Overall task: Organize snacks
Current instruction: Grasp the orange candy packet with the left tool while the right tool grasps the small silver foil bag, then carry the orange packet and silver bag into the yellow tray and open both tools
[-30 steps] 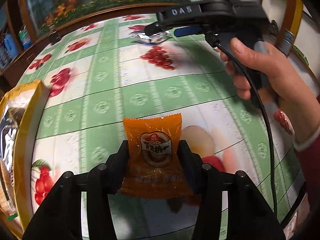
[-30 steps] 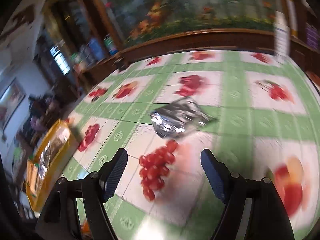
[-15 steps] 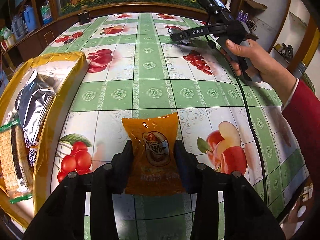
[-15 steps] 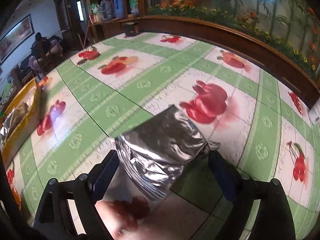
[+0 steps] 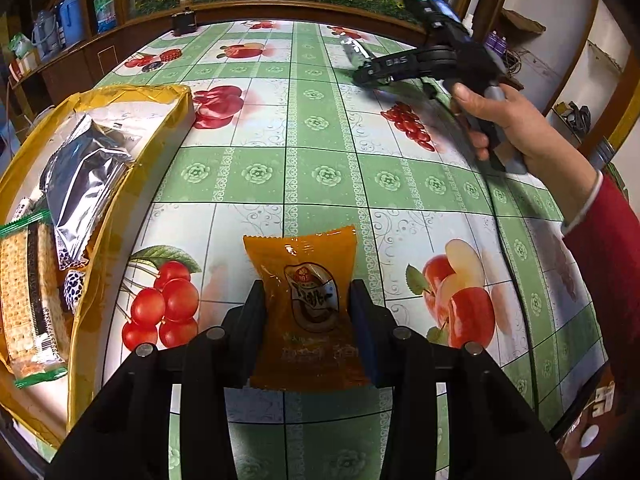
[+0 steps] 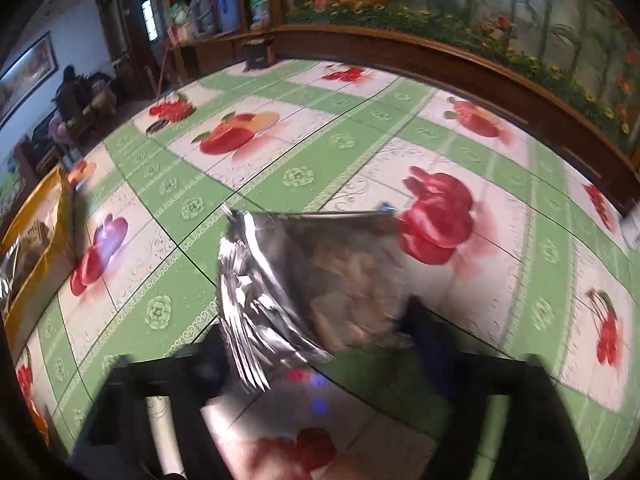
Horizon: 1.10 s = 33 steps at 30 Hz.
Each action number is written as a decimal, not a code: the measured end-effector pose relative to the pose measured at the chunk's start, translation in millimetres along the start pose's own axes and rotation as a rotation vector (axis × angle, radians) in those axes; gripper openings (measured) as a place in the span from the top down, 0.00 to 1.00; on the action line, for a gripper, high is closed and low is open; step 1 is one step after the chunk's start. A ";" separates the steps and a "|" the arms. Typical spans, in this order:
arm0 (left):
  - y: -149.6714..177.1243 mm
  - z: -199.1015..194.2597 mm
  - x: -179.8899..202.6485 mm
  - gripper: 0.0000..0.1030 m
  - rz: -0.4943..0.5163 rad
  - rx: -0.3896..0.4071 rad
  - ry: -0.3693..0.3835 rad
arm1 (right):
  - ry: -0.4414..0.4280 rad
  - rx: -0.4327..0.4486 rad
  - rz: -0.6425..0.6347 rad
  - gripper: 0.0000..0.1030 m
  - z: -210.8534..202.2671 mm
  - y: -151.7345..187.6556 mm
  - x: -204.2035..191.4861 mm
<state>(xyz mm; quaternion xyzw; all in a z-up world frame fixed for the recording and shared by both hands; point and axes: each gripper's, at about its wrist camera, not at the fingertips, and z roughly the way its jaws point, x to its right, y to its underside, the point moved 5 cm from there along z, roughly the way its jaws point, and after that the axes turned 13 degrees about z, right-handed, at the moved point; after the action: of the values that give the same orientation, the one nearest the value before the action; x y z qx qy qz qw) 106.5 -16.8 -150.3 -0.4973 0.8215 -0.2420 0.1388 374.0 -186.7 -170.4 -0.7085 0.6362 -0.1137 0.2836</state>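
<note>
My left gripper (image 5: pixel 307 298) is shut on an orange snack packet (image 5: pixel 304 252), held a little above the fruit-print tablecloth (image 5: pixel 320 168). A yellow cardboard box (image 5: pixel 120 200) lies to its left, with a silver packet (image 5: pixel 80 176) and a cracker packet (image 5: pixel 28 292) inside. In the right wrist view a crumpled silver foil packet (image 6: pixel 304 256) sits between the fingers of my right gripper (image 6: pixel 316 328). Its jaws are closing, and the pads press the packet's sides. The picture there is blurred. The left wrist view shows that gripper (image 5: pixel 360 76) at the far right of the table, over the foil packet (image 5: pixel 354 50).
A person's hand (image 5: pixel 512 124) with a red sleeve holds the right gripper, and its cable trails along the table's right side. A small dark box (image 5: pixel 184 24) stands at the table's far edge. A wooden ledge with a flower mural runs behind. Shelves with bottles stand at the far left.
The right gripper has come down around the silver foil packet and its jaws have narrowed onto it. The left gripper has carried the orange packet sideways, so the yellow box shows more fully.
</note>
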 end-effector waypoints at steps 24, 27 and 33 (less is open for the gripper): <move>13.8 -48.2 -31.2 0.63 -0.084 0.096 -0.171 | -0.404 0.147 0.137 0.48 -155.8 117.2 -109.0; 17.4 -53.3 -39.8 0.62 -0.100 0.104 -0.195 | -0.447 0.148 0.138 0.48 -164.7 119.6 -125.2; 25.0 -65.4 -61.5 0.62 -0.142 0.120 -0.234 | -0.492 0.144 0.113 0.48 -172.3 121.9 -157.8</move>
<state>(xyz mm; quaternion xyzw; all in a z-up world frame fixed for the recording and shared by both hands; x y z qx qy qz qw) 85.7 64.3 -109.3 -0.5699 0.7464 -0.2405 0.2455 156.1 -82.2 -65.5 -0.6561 0.5770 0.0327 0.4854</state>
